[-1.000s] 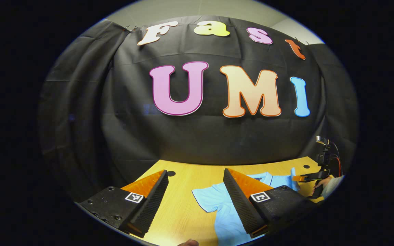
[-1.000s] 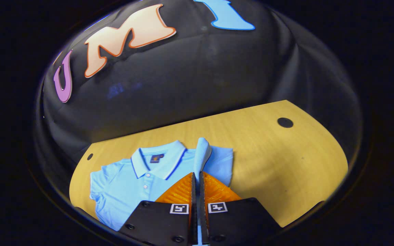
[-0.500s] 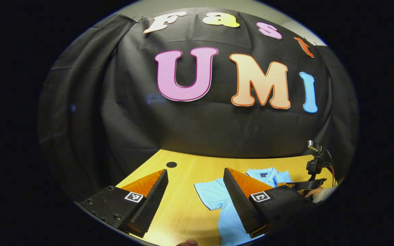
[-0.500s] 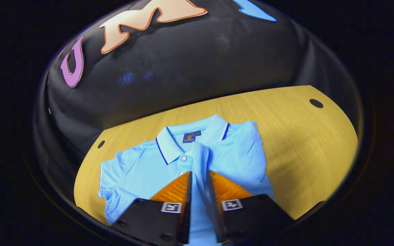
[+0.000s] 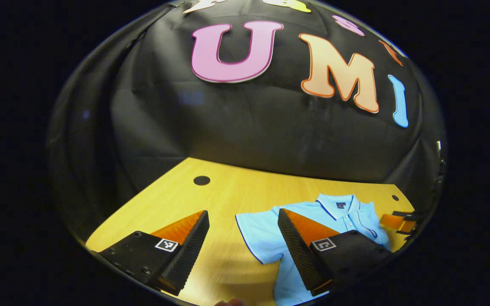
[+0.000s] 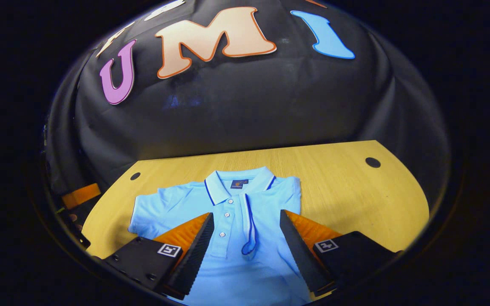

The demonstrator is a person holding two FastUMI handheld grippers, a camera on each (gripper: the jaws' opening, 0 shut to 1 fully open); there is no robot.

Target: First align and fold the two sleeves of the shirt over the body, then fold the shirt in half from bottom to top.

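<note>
Now the right gripper (image 6: 245, 250) has let go and spread wide. One sleeve (image 6: 249, 225) lies folded over the blue shirt (image 6: 228, 272), flat on the table (image 6: 355, 191). Left gripper (image 5: 243, 250) gapes too, empty.

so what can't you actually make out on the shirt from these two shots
- Hem of the shirt: right gripper view, cut off by the bottom edge and by the open right tongs.
- Folded sleeve: left gripper view, partly behind a left tongs finger.
- Collar tag: too small to read.
</note>
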